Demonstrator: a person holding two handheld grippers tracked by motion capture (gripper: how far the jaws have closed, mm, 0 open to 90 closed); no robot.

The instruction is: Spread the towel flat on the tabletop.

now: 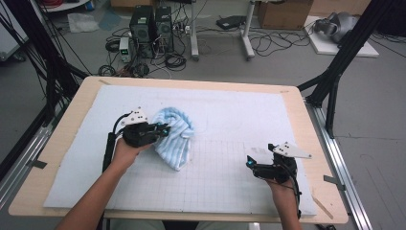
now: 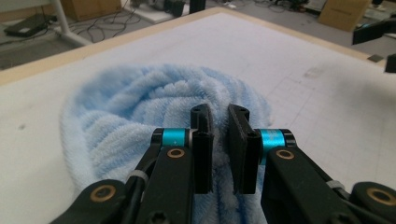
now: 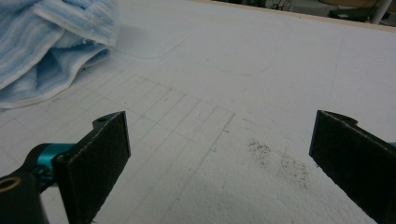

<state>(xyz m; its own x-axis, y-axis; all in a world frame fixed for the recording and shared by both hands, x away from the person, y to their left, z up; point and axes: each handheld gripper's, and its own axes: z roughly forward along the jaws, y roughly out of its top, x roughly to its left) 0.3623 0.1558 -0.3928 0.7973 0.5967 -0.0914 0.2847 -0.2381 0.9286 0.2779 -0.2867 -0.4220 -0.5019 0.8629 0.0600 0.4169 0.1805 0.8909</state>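
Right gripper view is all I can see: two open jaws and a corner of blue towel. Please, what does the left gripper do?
Observer: The left gripper has its jaws nearly together, pinching a fold of the blue towel.
Operator: Is the towel flat?
Observer: No, it lies bunched in a heap on the white mat, as the high view shows.
Operator: And my gripper, is it close to the towel?
Observer: The right gripper sits apart from it, over bare mat.

Even soft light, bg blurry
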